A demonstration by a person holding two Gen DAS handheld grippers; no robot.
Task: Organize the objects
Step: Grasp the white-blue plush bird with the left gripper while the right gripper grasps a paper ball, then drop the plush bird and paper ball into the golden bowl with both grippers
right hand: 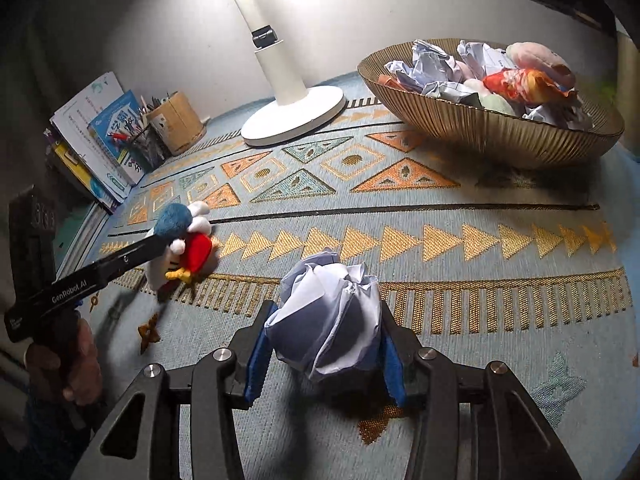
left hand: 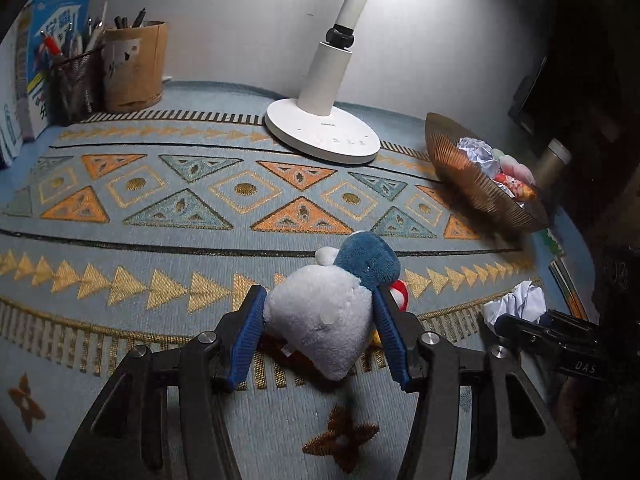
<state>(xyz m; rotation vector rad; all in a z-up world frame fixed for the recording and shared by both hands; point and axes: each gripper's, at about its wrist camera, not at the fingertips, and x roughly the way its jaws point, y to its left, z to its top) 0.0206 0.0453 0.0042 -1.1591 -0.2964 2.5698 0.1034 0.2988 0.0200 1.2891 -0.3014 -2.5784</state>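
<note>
Currently both grippers are loaded, landmark is the white desk lamp with the round base [left hand: 322,135] at the back of the counter. Left gripper [left hand: 320,316]: jaws clenched on a grey-and-blue plush toy with a red patch [left hand: 336,312], blue pads [left hand: 248,340] pressing its grey body from both sides; toy sits in front of the lamp base, on or just above the blue woven mat with orange and gold triangle pattern [left hand: 160,208], contact with the mat not clear. Right gripper [right hand: 324,324]: jaws grasping a crumpled ball of white paper [right hand: 326,312], also in front of the lamp and to the right of the plush; in the left wrist view the same paper shows at the right edge, near the mat's border. Ribbed golden bowl [right hand: 480,128] is right of the lamp base, close to it but not touching, holding more crumpled paper, a pink plush piece and a red-orange wrapper. Left of the lamp against the wall: a brown cardboard cylinder holder with pens [left hand: 134,66], a black mesh pen cup [left hand: 74,88] just beside it, then upright books with blue covers [left hand: 48,60] at the far left. From the right wrist view the left gripper's black body carries white lettering, a hand [right hand: 68,364] gripping its handle.
</note>
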